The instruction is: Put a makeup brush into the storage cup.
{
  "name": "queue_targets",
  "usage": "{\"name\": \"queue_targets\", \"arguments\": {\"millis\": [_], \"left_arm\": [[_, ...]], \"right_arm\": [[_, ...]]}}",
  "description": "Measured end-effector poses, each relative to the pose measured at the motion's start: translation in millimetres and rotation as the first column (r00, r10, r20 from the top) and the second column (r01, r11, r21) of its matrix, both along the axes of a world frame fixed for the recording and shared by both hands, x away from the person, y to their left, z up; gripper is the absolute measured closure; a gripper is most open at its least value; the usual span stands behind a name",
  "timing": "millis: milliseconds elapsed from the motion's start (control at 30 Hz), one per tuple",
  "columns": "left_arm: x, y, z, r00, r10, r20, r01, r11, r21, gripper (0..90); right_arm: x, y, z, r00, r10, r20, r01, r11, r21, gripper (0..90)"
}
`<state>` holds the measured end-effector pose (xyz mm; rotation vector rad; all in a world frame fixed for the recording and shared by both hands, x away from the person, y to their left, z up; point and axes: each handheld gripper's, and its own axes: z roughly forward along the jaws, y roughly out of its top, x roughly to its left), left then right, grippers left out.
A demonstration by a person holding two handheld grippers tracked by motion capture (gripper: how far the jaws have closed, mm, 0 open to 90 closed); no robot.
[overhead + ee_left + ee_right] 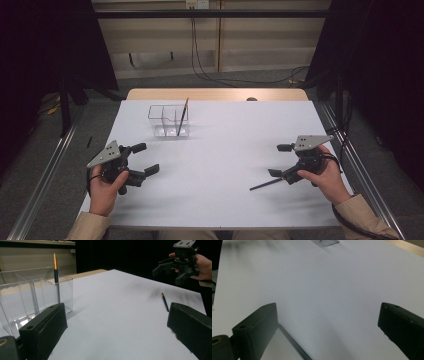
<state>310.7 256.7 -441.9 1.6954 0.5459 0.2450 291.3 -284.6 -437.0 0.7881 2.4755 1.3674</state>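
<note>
While dark curtains close off both sides of the room and a pale wall panel with hanging black cables runs across the far end, a white table (220, 150) takes up the middle of the high view, its top smooth, matte and flat, with a strip of bare light wood along the far edge. Grey floor and metal rails flank it on the left and right.

Toward the far left of the tabletop stands a clear plastic organiser (167, 120), box-shaped with thin glossy walls and inner dividers. One dark pencil with an orange tip (182, 116) leans upright in its right compartment.

At the near left, the left gripper (142, 159) is held in a hand just above the table, its blocky matte black jaws spread wide apart with nothing between them. At the near right, the right gripper (280, 160) is likewise held with jaws wide apart and empty; a grey three-cornered plate sits on top.

Smallest of all, a second dark pencil (267, 183), thin and straight, lies flat on the table at the near right, close under the right gripper's nearer jaw; I cannot tell whether they touch.
</note>
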Motion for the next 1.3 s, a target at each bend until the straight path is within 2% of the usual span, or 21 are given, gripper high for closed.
{"name": "queue_targets", "arguments": {"millis": [100,200,333,500,633,733,900,1067,1167,1233,1300], "left_arm": [[0.6,-2.1,0.2,1.0,-0.005,0.0,0.005,1.0,0.005,2.4],[1.0,-3.9,0.0,0.9999,-0.012,-0.002,0.012,0.9999,0.007,2.4],[1.1,-3.9,-0.8,0.9999,-0.012,-0.002,0.012,0.9999,0.008,2.4],[0.9,-3.8,-1.4,0.9999,-0.013,-0.006,0.013,0.9999,0.008,2.4],[0.2,-2.4,-0.5,0.9999,-0.012,-0.001,0.012,0.9998,0.015,2.4],[-0.9,-1.1,0.7,1.0,-0.007,-0.003,0.007,1.0,0.003,2.4],[-1.2,-0.6,-0.4,0.9999,-0.009,-0.01,0.009,0.9999,0.006,2.4],[-1.3,0.3,0.0,0.9999,-0.007,-0.009,0.007,0.9999,0.011,2.4],[-1.0,0.4,-0.3,0.9999,-0.006,-0.011,0.006,0.9999,0.009,2.5],[-1.1,0.2,-0.4,0.9999,-0.006,-0.012,0.006,0.9999,0.01,2.5],[-1.5,-0.3,-0.1,0.9999,-0.004,-0.013,0.004,0.9999,0.01,2.5]], "right_arm": [[-0.9,2.7,0.3,0.9993,0.022,-0.03,-0.024,0.998,-0.051,1.4],[-1.1,2.6,0.0,0.9973,0.031,-0.066,-0.037,0.996,-0.077,1.5],[0.1,1.7,1.4,0.9969,0.031,-0.072,-0.04,0.992,-0.119,2.0],[2.8,3.0,4.0,0.9945,0.041,-0.096,-0.059,0.981,-0.187,2.1],[5.7,3.3,6.0,0.9919,0.046,-0.119,-0.07,0.976,-0.206,2.3],[9.4,2.6,7.1,0.9891,0.043,-0.141,-0.074,0.972,-0.221,3.5],[12.0,3.0,8.0,0.9853,0.041,-0.166,-0.084,0.963,-0.257,5.4],[13.3,5.8,7.3,0.9802,0.055,-0.19,-0.115,0.94,-0.32,6.7],[14.6,8.1,7.8,0.9739,0.072,-0.215,-0.145,0.926,-0.349,7.8],[14.7,9.7,8.2,0.971,0.08,-0.225,-0.162,0.913,-0.374,8.3],[15.0,10.7,8.1,0.9695,0.09,-0.228,-0.174,0.907,-0.382,8.8]]}}
